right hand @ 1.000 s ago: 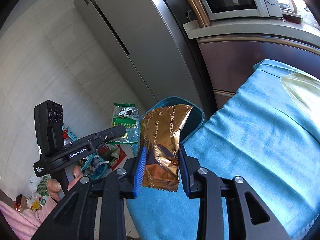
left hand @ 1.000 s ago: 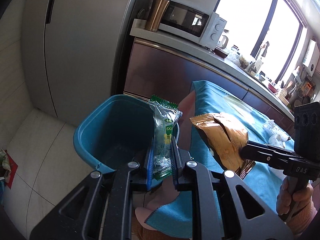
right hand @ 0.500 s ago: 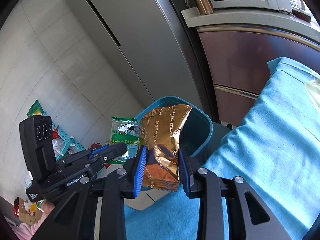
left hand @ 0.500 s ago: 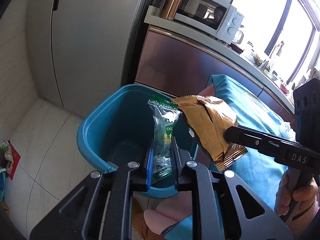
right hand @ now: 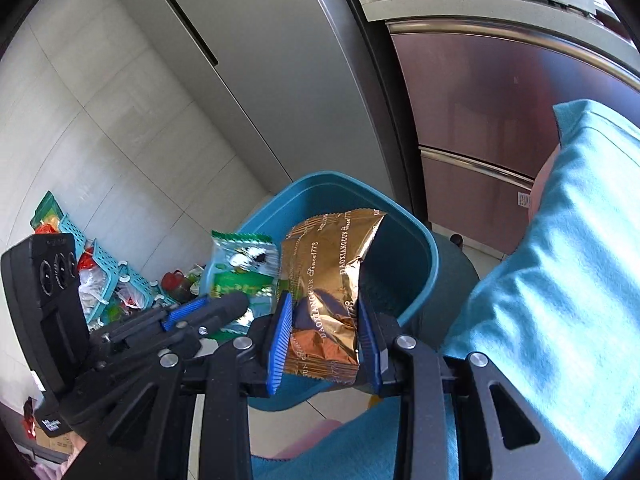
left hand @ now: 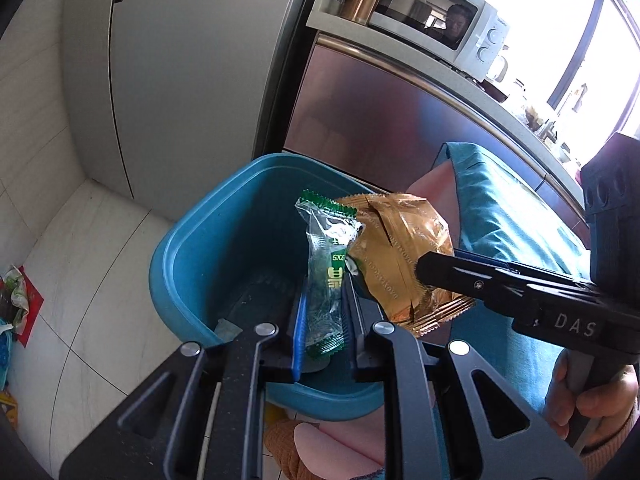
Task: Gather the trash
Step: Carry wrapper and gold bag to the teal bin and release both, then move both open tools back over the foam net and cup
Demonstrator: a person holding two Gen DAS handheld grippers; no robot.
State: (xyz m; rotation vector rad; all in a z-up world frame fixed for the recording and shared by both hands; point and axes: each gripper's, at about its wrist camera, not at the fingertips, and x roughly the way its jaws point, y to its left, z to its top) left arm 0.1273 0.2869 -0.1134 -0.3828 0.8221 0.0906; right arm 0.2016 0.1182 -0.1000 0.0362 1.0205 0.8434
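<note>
My left gripper [left hand: 324, 312] is shut on a clear and green snack wrapper [left hand: 326, 268], held upright over the open blue trash bin [left hand: 192, 240]. My right gripper [right hand: 326, 332] is shut on a gold foil wrapper [right hand: 328, 280] and holds it over the same bin [right hand: 416, 240]. In the left wrist view the gold wrapper [left hand: 400, 248] touches the green one, with the right gripper [left hand: 444, 276] coming in from the right. In the right wrist view the green wrapper [right hand: 240, 272] and left gripper [right hand: 204, 312] sit just left of the gold one.
A table with a teal cloth [right hand: 560, 280] stands right of the bin. A grey fridge [left hand: 180, 60] and a steel cabinet [left hand: 380, 120] with a microwave [left hand: 440, 28] are behind. Baskets and litter [right hand: 100, 280] lie on the tiled floor to the left.
Both grippers have moved left from above the table edge to above the bin, carrying their wrappers. The two wrappers have come together and now touch.
</note>
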